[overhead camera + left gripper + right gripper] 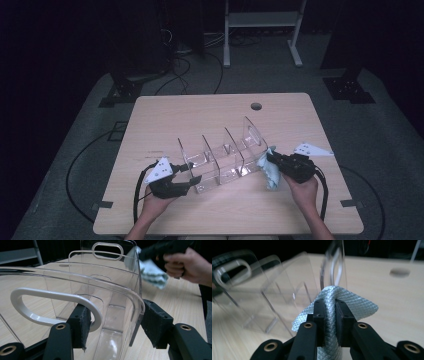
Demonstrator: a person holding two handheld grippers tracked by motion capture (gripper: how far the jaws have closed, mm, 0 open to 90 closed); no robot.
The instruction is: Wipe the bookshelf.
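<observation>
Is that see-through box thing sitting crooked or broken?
Not broken. The clear plastic divided organizer lies slanted across the pale wooden table, because the left gripper grips one end. The right gripper presses a light blue cloth at the other end.

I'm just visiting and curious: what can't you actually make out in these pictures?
- Right gripper view: the clear organizer is blurred; the cloth hides where it touches.
- High view: the right gripper is small, its jaws buried in cloth.
- Left gripper view: the organizer's base is cut off by the bottom edge behind the left gripper.
</observation>
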